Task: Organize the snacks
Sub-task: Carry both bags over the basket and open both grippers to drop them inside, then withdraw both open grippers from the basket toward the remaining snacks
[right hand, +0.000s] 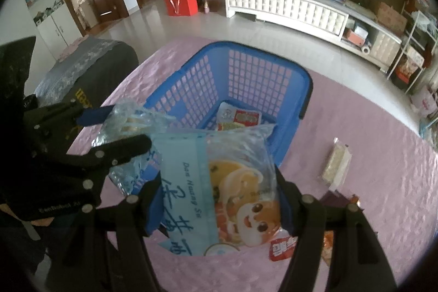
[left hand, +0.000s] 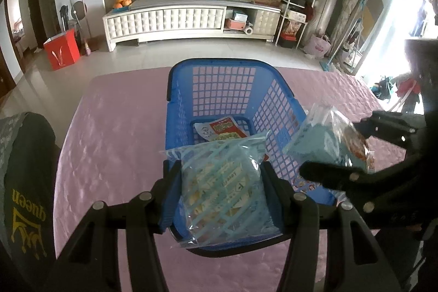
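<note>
A: Report the work surface and its margins.

B: The pink-covered table (left hand: 109,133) fills the lower field. Its far edge runs from 10 to 2 o'clock in the left wrist view, with bare floor beyond it. A dark garment (left hand: 24,182) lies at the 9 o'clock margin.

A: Container position?

B: The blue basket (left hand: 227,84) stands at centre, open top facing up. Its lattice walls rise on all sides; the near rim sits directly under both grippers. One red-and-white snack packet (left hand: 221,129) lies on the basket floor at 12 o'clock. The remaining floor is uncovered.

A: Gripper states?

B: The left gripper (left hand: 221,182) is clamped on a blue-lattice snack bag (left hand: 219,182), held over the near rim. The right gripper (right hand: 219,199) is clamped on a cartoon-print snack bag (right hand: 232,188), at 3 o'clock from the left one, beside the basket's right wall. The two bags are near each other, apart.

A: Loose items?

B: In the right wrist view, a small clear packet (right hand: 336,163) lies on the cloth at 3 o'clock, apart from the basket. A small red packet (right hand: 282,246) lies at 5 o'clock.
</note>
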The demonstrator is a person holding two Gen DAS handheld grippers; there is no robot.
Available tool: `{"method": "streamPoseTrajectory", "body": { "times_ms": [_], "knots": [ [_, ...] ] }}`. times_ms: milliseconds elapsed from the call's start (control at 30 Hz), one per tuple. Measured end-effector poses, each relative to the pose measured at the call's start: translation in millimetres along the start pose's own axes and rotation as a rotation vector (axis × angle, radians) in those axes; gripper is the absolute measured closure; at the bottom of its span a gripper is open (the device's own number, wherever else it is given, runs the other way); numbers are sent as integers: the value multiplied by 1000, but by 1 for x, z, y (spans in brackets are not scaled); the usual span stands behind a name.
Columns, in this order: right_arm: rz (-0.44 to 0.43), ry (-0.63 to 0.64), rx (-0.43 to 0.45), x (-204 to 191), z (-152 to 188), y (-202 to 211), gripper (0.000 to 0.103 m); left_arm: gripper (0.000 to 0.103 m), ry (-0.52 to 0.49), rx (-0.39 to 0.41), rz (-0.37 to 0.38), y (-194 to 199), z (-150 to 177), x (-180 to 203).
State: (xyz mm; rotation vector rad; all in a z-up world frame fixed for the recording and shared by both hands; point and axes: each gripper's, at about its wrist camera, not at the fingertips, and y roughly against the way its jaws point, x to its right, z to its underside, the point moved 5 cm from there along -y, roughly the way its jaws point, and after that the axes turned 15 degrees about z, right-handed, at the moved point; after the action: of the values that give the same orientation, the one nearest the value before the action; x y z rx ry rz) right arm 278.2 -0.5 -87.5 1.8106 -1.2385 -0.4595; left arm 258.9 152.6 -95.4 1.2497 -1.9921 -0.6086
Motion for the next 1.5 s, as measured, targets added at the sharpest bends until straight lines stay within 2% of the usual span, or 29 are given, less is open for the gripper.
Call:
{"method": "streamPoseTrajectory", "body": {
  "times_ms": [233, 267, 300, 467, 533, 667, 933, 1233, 1500],
  "knots": [
    [-11, -7, -24, 0, 4, -7, 31, 49, 20, 0, -3, -4, -1, -1],
    [-9, -16, -25, 0, 3, -8, 31, 47, 18, -1, -2, -5, -1, -2],
    [-7, -29, -27, 2, 2, -9, 31, 41, 18, -2, -1, -5, -1, -1],
    [-35, -49, -48, 3, 4, -14, 30, 34, 35, 2, -8, -2, 2, -6],
    [-44, -51, -49, 3, 4, -14, 28, 33, 42, 5, -8, 0, 3, -8],
    [-53, -43, -27, 0, 1, -9, 16, 33, 58, 11, -24, 7, 7, -14],
    [-39, -31, -8, 0, 3, 1, 15, 33, 64, 24, -46, 21, 11, -12],
    [-19, -51, 46, 18, 15, 37, 15, 33, 0, 45, -42, 35, 12, 30],
    [21, -103, 90, 56, 36, 69, 15, 33, -76, 60, -26, 33, 4, 86]
  ]
}}
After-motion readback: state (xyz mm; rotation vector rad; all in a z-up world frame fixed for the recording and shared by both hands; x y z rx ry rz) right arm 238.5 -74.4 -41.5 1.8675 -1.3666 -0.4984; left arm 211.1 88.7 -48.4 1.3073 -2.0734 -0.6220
